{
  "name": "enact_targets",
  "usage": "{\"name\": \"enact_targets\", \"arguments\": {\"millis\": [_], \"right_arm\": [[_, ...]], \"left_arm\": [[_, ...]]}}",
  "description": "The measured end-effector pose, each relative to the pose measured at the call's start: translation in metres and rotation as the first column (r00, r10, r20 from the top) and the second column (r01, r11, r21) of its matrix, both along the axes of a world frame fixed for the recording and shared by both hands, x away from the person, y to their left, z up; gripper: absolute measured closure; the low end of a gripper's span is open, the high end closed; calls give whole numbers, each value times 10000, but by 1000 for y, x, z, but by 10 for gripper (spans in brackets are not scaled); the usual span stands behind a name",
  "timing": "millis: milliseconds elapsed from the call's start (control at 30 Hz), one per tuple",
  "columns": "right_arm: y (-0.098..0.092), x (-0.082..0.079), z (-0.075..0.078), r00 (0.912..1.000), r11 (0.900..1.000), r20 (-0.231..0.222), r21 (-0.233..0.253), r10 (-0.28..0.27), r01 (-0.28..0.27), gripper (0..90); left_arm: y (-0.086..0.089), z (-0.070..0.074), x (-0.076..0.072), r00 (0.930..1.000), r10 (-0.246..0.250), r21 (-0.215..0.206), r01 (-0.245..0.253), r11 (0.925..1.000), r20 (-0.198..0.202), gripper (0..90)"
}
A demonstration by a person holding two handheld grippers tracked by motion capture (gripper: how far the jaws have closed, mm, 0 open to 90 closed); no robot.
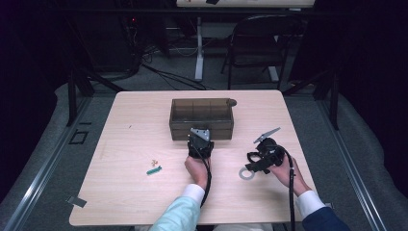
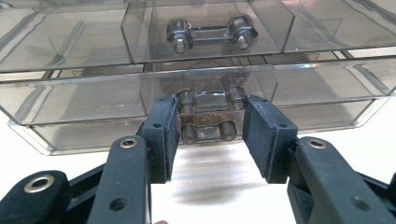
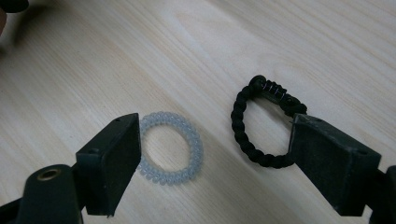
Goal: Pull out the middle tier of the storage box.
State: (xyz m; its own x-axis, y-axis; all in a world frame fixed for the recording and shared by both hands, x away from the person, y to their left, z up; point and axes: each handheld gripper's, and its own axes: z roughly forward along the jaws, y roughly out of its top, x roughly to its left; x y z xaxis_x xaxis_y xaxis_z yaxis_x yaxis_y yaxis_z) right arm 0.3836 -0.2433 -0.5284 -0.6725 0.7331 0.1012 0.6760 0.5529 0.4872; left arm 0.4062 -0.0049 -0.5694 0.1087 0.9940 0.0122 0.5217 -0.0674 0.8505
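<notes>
I work at a pale wood-grain table [image 1: 144, 115]. The smoky clear drawer box [image 1: 202, 118] stands on it at the far middle, and I place the rest from that box. Just in front of its lower drawer my left gripper [image 1: 199, 143] hovers low. Nearer me and to the box's right lie a clear coil hair ring [image 3: 170, 148] and a black braided bracelet [image 3: 261, 121], near each other but apart, flat on the wood. Nearer me and to the box's left lie a small green strip [image 1: 154, 170] and a tiny pale bit [image 1: 154, 162] just beside it.
</notes>
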Motion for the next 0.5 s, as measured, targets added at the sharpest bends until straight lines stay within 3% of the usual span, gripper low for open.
{"name": "enact_targets", "arguments": {"millis": [500], "right_arm": [[1, 0, 0, 10000, 10000, 95, -56, -28, 28, 167]], "left_arm": [[0, 2, -4, 10000, -21, -9, 21, 10000, 23, 560]]}}
